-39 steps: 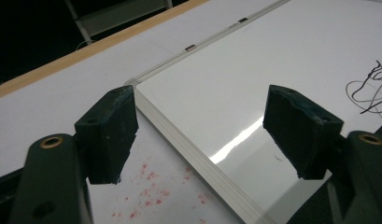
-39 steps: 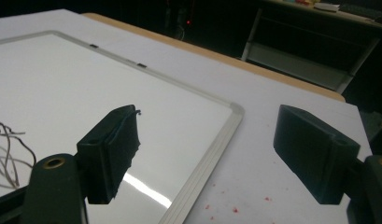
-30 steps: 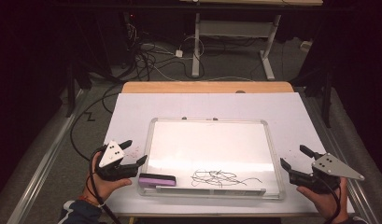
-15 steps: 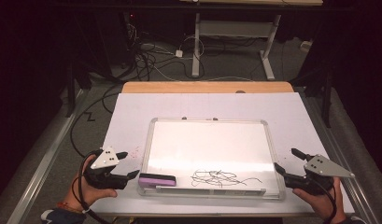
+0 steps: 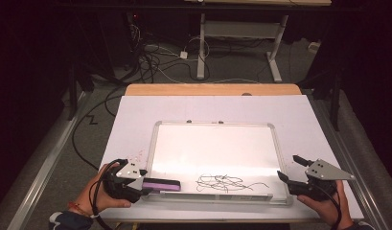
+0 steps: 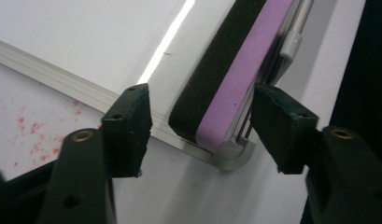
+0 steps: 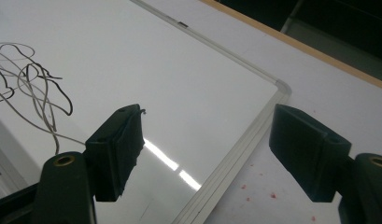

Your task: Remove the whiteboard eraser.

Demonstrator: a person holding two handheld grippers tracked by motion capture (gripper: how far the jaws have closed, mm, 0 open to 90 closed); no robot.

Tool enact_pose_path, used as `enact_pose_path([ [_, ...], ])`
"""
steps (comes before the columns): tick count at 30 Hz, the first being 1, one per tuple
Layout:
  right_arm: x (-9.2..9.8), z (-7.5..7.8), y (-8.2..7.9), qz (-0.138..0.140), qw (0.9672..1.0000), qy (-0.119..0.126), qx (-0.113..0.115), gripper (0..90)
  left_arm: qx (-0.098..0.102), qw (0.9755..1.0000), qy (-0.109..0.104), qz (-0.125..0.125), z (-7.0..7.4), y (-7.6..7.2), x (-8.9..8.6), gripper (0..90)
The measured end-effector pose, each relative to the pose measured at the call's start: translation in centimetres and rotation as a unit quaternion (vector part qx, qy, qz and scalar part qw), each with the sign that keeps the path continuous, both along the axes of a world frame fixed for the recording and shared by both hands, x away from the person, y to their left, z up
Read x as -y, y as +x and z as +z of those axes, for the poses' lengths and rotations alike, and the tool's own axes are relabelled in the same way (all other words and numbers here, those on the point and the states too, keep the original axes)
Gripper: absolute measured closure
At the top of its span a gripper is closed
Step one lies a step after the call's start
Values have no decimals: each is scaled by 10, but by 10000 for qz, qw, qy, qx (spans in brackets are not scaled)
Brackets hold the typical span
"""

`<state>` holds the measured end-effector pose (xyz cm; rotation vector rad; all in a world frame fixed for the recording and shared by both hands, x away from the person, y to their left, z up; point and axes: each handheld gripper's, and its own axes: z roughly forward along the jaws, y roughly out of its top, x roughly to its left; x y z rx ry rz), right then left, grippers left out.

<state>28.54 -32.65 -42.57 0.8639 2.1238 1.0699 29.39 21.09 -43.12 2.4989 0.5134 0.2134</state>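
I'm wearing a dark sleeve (image 5: pixel 64 221) and a red wristband (image 5: pixel 78 209); my grippers (image 5: pixel 144 181) are showing black jaws, brass screws (image 6: pixel 82 136), grey triangular plates (image 5: pixel 328 169), black cables (image 5: pixel 94 199).

Purple-black eraser (image 5: pixel 161 184) flat on whiteboard's (image 5: pixel 213 151) corner

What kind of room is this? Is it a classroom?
Probably not a classroom; more likely a lab or workshop. A whiteboard lies flat on a covered table, loose cables sprawl over the floor behind, and another desk's metal legs stand in the dark.
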Motion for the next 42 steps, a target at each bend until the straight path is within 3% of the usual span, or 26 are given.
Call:
enact_pose_path([
  [7,0,-2,2,37,9999,8,-100,277,-181,9995,-81,-230,-4,6,2,477],
  [13,-1,-2,2,85,9999,-25,-127,282,-167,9992,-167,-314,-5,7,0,514],
  [14,-1,-3,2,75,9999,-9,-151,282,-177,9990,-292,-302,-5,8,-1,601],
  [16,-1,-3,2,61,9998,-23,-161,283,-95,9981,-586,-143,-2,10,-6,609],
  [17,-1,-3,2,61,9999,-21,-160,283,-127,9964,-822,-169,0,12,-8,609],
  [21,-1,-3,2,46,9998,-35,-171,283,-171,9951,-956,-206,2,15,-5,610],
  [29,-1,-4,3,33,9998,-79,-163,284,-210,9954,-930,-134,2,30,10,610],
  [35,0,-4,3,-25,9998,-80,-158,283,13,9959,-896,-128,9,33,23,611],
  [42,-1,-3,3,36,9998,-79,-154,288,208,9947,-993,-167,15,35,34,610],
])
